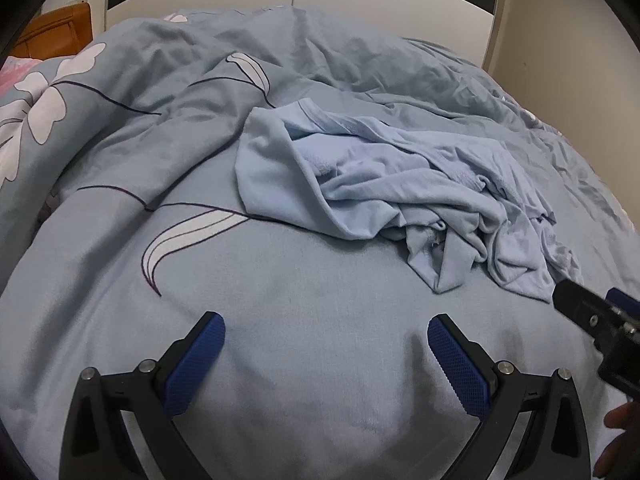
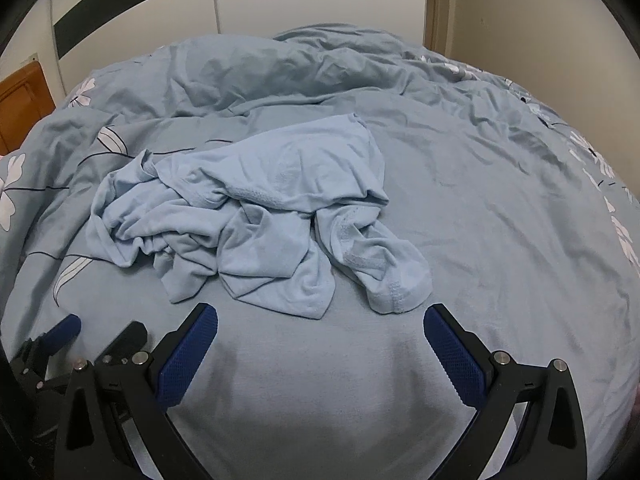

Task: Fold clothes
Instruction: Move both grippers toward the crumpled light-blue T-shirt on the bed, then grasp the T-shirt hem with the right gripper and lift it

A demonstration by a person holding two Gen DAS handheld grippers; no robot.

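A crumpled light-blue garment (image 1: pixel 404 188) lies in a heap on the bed, ahead and to the right in the left wrist view. Seen from the right wrist, the same garment (image 2: pixel 272 208) sits ahead and slightly left, one cuffed end pointing toward me. My left gripper (image 1: pixel 326 326) hovers open over bare duvet, short of the garment, with nothing between its blue pads. My right gripper (image 2: pixel 320 318) is open too, its fingertips just short of the garment's near edge. The right gripper (image 1: pixel 592 316) shows at the right edge of the left wrist view; the left gripper (image 2: pixel 100 336) at lower left of the right wrist view.
A rumpled blue-grey duvet (image 1: pixel 304 360) with white flower prints covers the bed (image 2: pixel 500 240). White wardrobe doors (image 2: pixel 320 0) stand behind it. A brown headboard (image 1: pixel 56 32) is at far left. Part of a hand (image 1: pixel 618 440) shows at lower right.
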